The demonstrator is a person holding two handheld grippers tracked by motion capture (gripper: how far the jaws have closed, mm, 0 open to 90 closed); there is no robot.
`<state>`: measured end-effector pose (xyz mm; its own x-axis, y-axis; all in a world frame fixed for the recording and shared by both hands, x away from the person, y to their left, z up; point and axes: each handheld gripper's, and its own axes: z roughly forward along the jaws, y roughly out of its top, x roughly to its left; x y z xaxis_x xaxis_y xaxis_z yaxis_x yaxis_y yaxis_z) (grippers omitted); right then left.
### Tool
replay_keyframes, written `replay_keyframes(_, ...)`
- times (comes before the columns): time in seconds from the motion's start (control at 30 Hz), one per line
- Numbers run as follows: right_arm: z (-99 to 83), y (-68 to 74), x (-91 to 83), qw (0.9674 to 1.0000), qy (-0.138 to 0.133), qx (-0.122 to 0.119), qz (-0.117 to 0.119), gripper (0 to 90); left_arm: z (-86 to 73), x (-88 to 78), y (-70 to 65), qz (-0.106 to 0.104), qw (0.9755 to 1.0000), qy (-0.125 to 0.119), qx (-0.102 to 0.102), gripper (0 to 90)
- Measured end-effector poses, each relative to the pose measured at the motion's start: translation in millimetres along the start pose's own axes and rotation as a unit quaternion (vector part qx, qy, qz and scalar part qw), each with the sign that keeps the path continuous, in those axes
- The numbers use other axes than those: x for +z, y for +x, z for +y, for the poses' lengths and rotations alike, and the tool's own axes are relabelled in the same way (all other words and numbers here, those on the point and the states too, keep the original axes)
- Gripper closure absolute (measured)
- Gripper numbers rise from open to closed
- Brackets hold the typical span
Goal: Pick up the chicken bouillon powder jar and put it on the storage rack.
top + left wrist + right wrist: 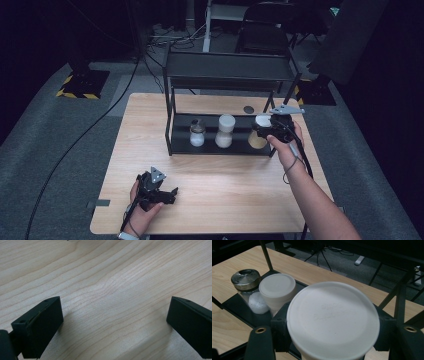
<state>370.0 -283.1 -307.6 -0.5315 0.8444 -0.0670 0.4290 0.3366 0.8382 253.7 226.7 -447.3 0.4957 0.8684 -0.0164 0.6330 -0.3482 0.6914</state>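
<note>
On the light wooden worktop (210, 170), at 7 o'clock, the left hand-held gripper (161, 192) rests with jaws apart. The black metal rack (220, 147) holds a steel-capped glass jar (197, 133) of white powder, then a white-lidded jar (224, 131). At 3 o'clock, the right hand-held gripper (332, 340) is clamped on a white-lidded tan cup (333, 320); its lid's embossed writing is unreadable.

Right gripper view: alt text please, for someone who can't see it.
The right tool is clamped on a white-lidded container at the black shelf rack. To its left stand a smaller white-lidded jar and a metal-capped glass jar, on a wooden table.
</note>
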Motion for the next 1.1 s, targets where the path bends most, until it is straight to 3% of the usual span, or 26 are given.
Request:
replay_keyframes(0.57,1.7,3.7,36.2,0.9997,0.025,0.0,-0.006,33.5,-0.2,0.1,0.2,0.0,1.0,0.0,0.0,0.7)
replay_keyframes(1.1,-2.4,1.6,57.4,0.9993,0.035,0.012,-0.004,33.5,0.0,0.0,0.3,-0.001,1.0,0.0,0.0,0.7)
